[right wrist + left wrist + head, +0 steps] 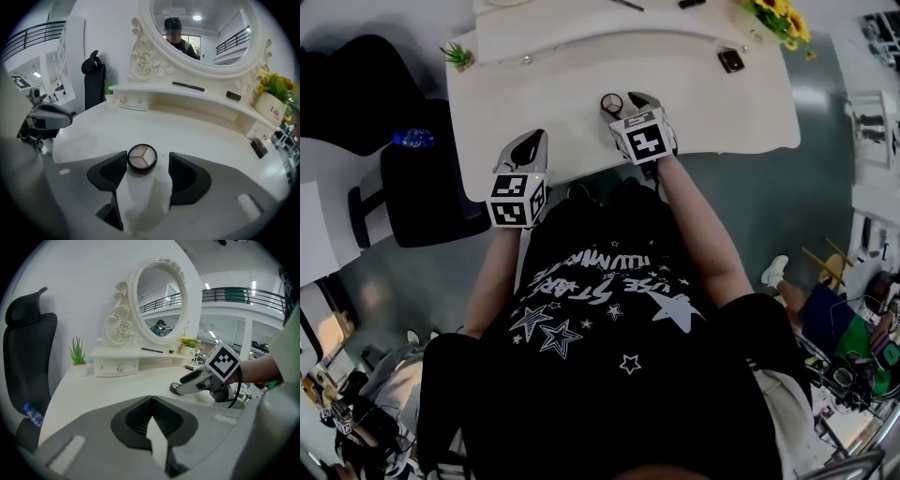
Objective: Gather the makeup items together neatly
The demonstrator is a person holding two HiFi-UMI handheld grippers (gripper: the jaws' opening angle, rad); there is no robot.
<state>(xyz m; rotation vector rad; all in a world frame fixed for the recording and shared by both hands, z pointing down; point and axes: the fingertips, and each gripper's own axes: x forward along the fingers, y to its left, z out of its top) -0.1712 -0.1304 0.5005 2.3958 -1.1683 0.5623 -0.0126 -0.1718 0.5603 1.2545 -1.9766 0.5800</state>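
A round eyeshadow compact (142, 158) lies flat on the white vanity table (201, 140). My right gripper (148, 162) is open around it; the compact sits beside the left jaw, with a gap to the right jaw. In the head view the compact (612, 102) shows at the tips of the right gripper (628, 101). My left gripper (530, 147) hovers over the table's near left edge. In its own view the left gripper (150, 399) is shut with nothing in it. A dark pencil (187, 86) and a small dark item (233, 95) lie on the mirror shelf.
An ornate oval mirror (157, 301) stands at the back over small drawers (117, 366). A flower pot (272, 108) and a dark flat item (258, 148) sit at the right, a small green plant (77, 357) at the left. A black chair (422, 192) stands left of the table.
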